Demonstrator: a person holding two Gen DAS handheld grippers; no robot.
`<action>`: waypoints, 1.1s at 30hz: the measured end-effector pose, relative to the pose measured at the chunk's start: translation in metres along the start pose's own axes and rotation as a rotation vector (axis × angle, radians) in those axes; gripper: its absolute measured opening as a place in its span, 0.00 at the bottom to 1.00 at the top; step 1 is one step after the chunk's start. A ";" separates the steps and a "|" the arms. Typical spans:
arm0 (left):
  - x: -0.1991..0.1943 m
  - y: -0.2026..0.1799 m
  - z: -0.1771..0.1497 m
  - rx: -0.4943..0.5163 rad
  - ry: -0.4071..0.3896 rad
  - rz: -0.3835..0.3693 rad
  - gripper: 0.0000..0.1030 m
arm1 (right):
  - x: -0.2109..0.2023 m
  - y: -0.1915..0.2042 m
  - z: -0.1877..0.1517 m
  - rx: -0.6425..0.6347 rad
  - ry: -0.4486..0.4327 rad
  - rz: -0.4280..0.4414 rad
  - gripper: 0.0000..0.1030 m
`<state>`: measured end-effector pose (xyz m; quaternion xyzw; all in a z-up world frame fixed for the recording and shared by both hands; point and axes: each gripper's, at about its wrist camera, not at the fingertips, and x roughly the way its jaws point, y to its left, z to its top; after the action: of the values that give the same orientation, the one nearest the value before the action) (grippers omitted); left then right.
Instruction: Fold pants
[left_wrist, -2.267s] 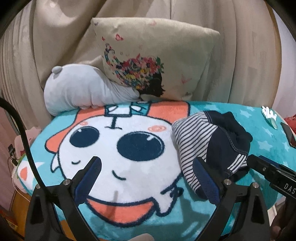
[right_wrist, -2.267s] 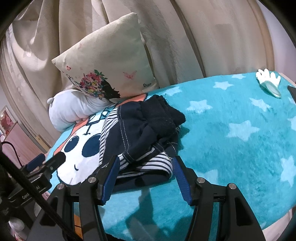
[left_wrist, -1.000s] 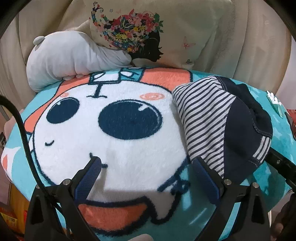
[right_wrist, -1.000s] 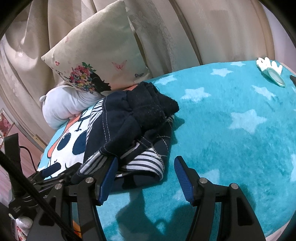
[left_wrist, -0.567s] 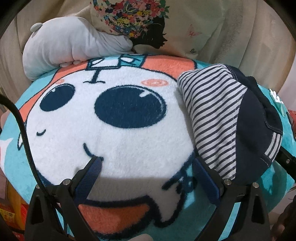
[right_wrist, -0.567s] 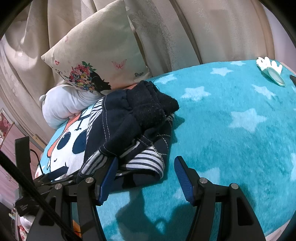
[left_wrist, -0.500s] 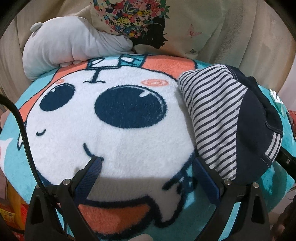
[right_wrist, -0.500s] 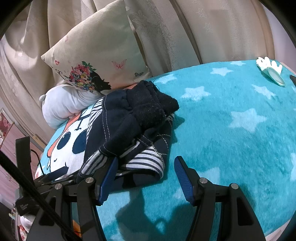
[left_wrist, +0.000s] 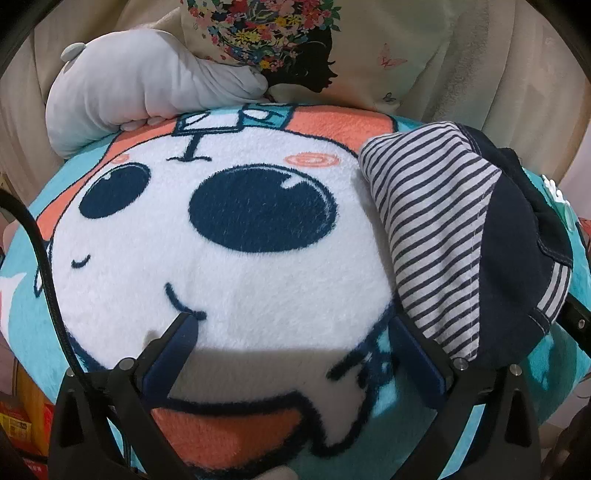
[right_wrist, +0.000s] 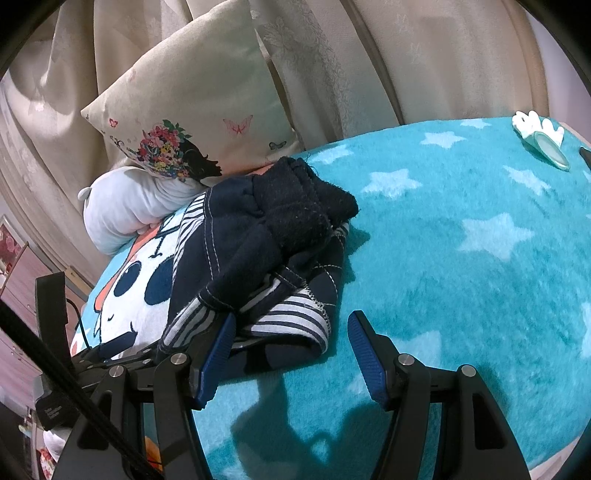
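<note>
A crumpled pair of navy pants (right_wrist: 258, 258) with striped lining lies bunched on a teal cartoon blanket (right_wrist: 461, 277). In the left wrist view the pants (left_wrist: 461, 240) sit at the right, striped side up. My left gripper (left_wrist: 291, 332) is open over the white cartoon face, its right finger beside the heap's near edge, nothing between the pads. My right gripper (right_wrist: 291, 336) is open too, low over the blanket at the front of the heap; its left finger (right_wrist: 218, 350) sits against the striped hem, the right finger over bare blanket.
A floral cushion (right_wrist: 192, 110) and a pale grey plush (right_wrist: 125, 206) lean on beige curtains (right_wrist: 424, 55) at the back. A small white and mint object (right_wrist: 543, 144) lies at the far right. The bed edge runs along the near side.
The left gripper has crept slightly forward over the blanket, so the pants and cartoon face look nearer. The right gripper has stayed still. Both remain open.
</note>
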<state>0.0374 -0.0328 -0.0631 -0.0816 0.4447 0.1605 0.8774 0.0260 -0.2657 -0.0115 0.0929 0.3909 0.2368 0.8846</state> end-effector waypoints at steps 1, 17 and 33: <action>0.000 0.000 0.000 0.002 0.000 0.001 1.00 | 0.000 0.000 0.000 0.000 0.000 0.000 0.65; -0.032 0.029 0.042 -0.155 -0.006 -0.415 0.99 | -0.020 -0.017 0.035 0.019 -0.048 0.066 0.68; 0.027 -0.032 0.073 -0.088 0.171 -0.634 0.63 | 0.074 -0.045 0.076 0.237 0.130 0.338 0.49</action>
<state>0.1184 -0.0358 -0.0421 -0.2669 0.4619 -0.1092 0.8387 0.1403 -0.2665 -0.0241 0.2450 0.4510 0.3398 0.7881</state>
